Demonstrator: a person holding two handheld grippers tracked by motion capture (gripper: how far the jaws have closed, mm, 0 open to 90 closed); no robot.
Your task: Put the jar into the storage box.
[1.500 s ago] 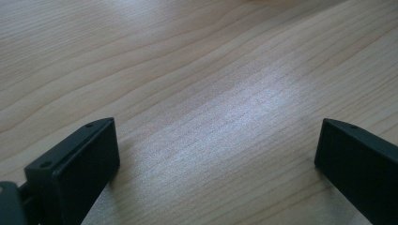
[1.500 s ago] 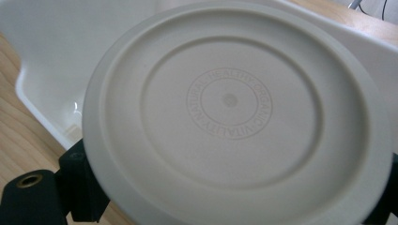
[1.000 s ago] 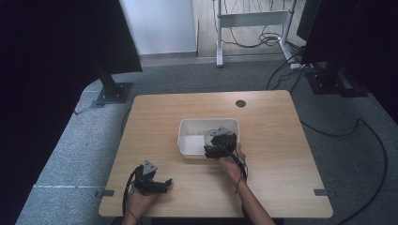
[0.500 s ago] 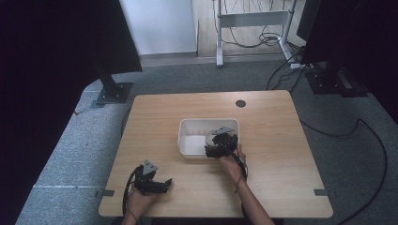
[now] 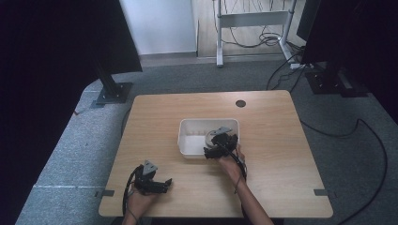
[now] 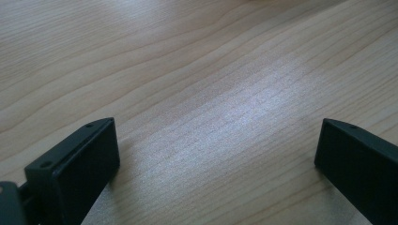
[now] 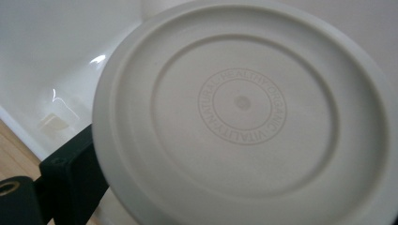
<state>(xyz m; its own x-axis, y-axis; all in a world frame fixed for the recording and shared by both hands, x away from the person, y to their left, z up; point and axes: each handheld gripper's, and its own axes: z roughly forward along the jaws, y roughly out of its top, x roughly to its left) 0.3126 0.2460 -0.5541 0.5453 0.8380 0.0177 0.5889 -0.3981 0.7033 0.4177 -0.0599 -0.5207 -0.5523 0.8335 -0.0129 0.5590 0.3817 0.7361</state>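
The right gripper pinches a round white lid between its jaws, holding it over the near right corner of the white tub at mid-bench. The left gripper rests well apart at the bench's near edge, jaws spread over bare wood, so the right hand is the nearer one.

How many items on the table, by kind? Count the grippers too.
White bin: 1
Round white disc, embossed ring of lettering, at the right gripper above the bin: 1
Grippers: 2, left gripper with jaws wide apart over bare wood, right gripper at the bin's near edge
Total: 4
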